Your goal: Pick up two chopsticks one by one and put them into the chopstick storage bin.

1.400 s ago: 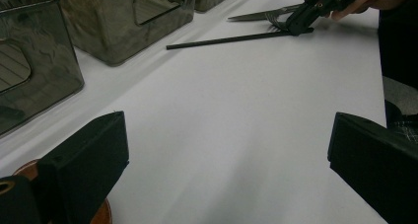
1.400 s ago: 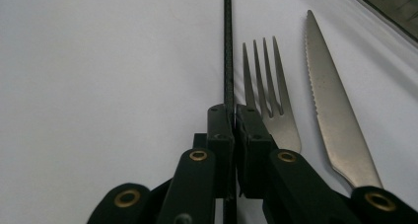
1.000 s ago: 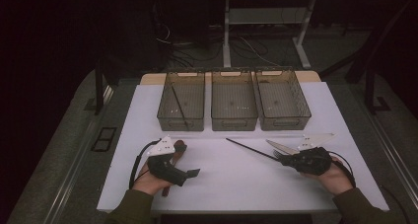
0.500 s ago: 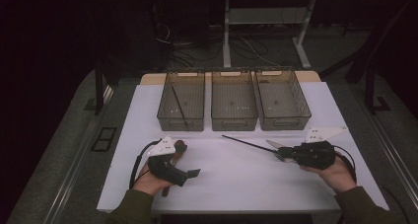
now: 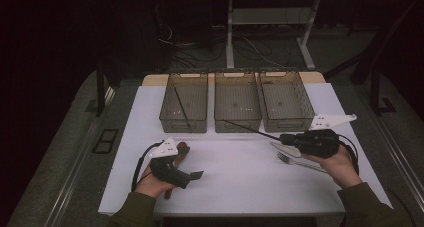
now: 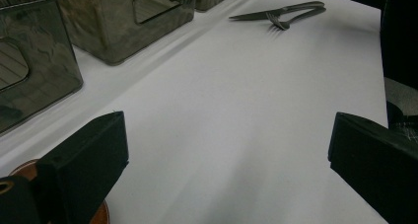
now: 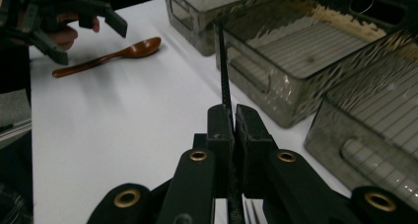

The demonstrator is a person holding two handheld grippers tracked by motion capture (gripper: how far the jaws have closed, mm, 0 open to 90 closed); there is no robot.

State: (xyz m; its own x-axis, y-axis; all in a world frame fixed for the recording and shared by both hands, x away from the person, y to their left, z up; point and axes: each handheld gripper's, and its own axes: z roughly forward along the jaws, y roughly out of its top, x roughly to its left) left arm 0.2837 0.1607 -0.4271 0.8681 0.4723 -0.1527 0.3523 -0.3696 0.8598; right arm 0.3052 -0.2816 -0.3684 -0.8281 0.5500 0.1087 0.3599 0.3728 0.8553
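Pinching a black chopstick (image 7: 224,71), right gripper (image 5: 282,138) hovers near the bins' (image 5: 237,122) front edge; left gripper (image 5: 196,175) gapes over open mat (image 5: 240,172).

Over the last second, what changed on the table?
The right gripper, shut on the black chopstick, lifted it off the white mat and carried it a little toward the bins; its tip now points at the middle bin. Unchanged: the left gripper rests open beside the wooden spoon, the fork and knife lie on the mat, and one chopstick leans in the left bin.
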